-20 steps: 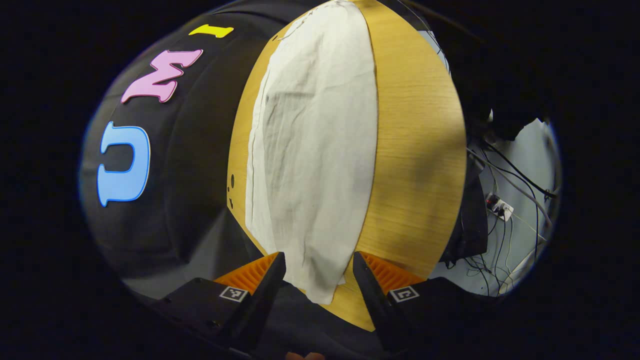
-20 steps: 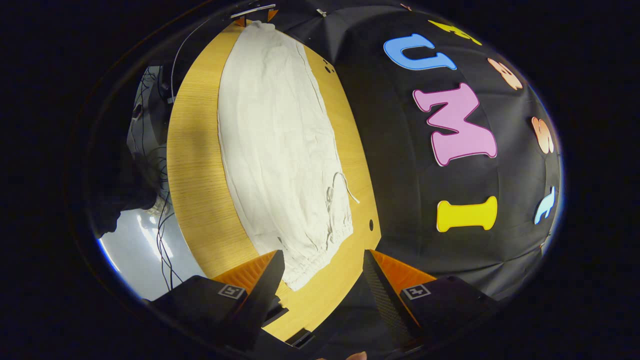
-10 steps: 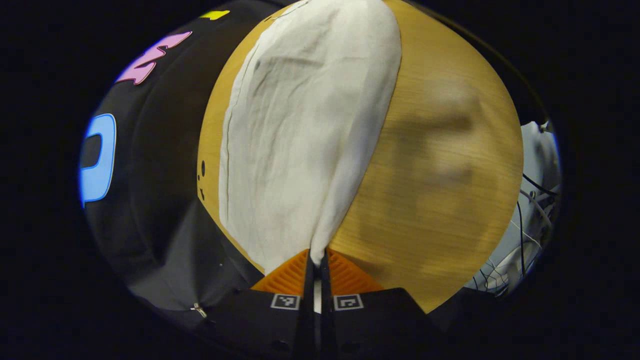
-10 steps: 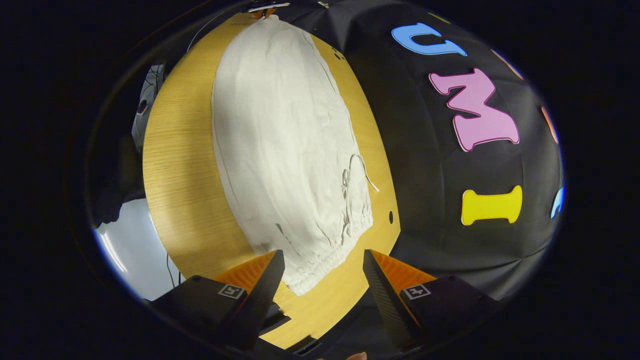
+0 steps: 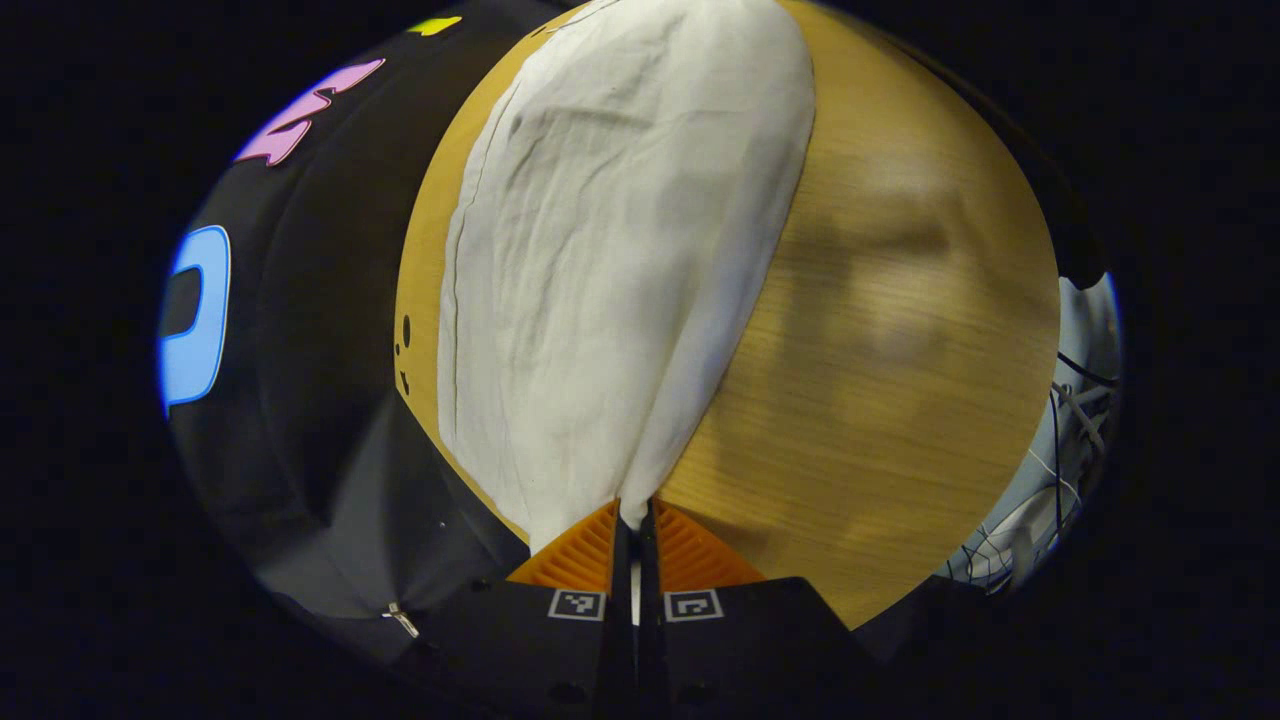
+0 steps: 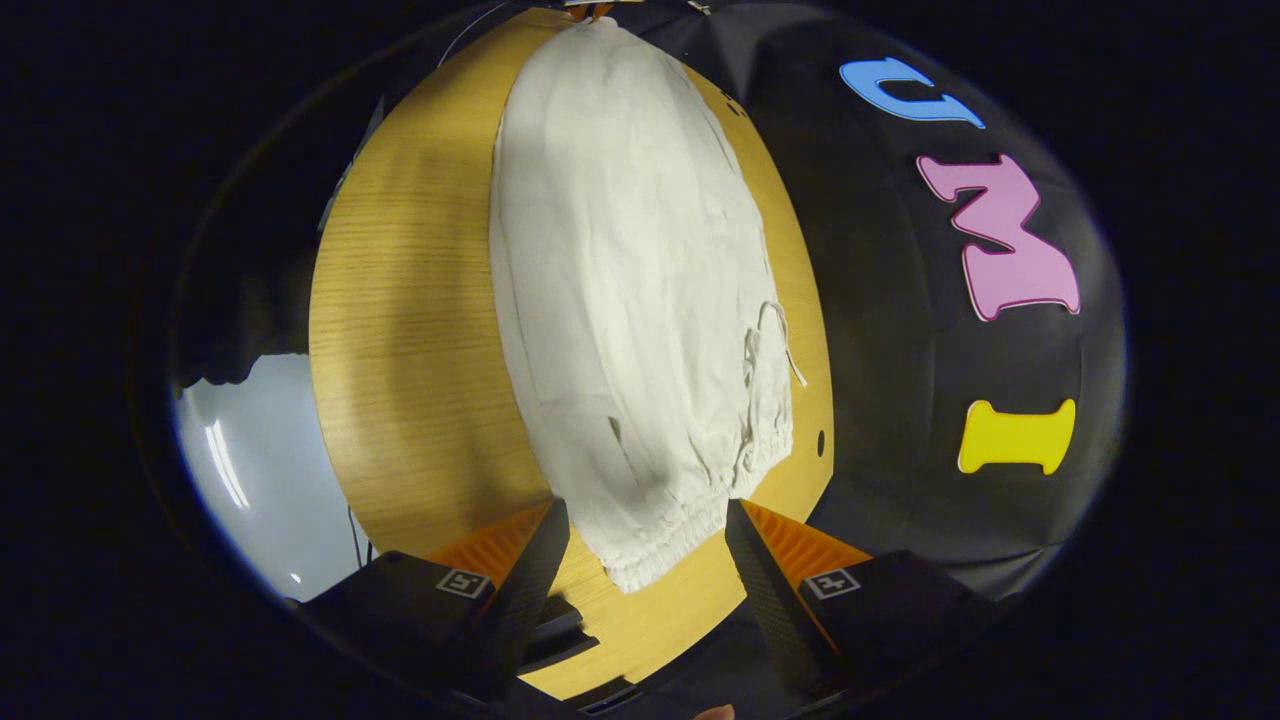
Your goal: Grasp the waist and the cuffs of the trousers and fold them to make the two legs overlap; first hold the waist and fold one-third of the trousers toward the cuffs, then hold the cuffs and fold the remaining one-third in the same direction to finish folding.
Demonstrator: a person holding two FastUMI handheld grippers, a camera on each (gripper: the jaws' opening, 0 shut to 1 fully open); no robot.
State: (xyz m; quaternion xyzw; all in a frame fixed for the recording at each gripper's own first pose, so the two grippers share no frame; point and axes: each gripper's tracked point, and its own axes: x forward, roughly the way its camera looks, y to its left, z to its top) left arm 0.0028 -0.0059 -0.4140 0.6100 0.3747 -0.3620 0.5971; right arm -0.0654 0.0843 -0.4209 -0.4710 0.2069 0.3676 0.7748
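Note:
White trousers [image 5: 610, 260] lie lengthwise on a wooden table [image 5: 880, 330]. In the left gripper view my left gripper [image 5: 632, 520] is shut on the cuff end of the trousers, the cloth pinched between both fingers. In the right gripper view the same trousers [image 6: 630, 290] stretch away, their elastic waist [image 6: 680, 530] with a drawstring [image 6: 770, 345] nearest me. My right gripper [image 6: 645, 555] stands open, its fingers on either side of the waist corner and not touching it.
The table's rim [image 6: 400, 470] drops to a grey floor [image 6: 260, 450]. Cables [image 5: 1070, 410] lie on the floor beyond the table's right side. Black cloth wall [image 6: 900, 300] runs along the far side.
My left gripper came down onto the cuff end and shut on it, then stayed. The right gripper, still open, moved closer, so the waist now lies between its fingers.

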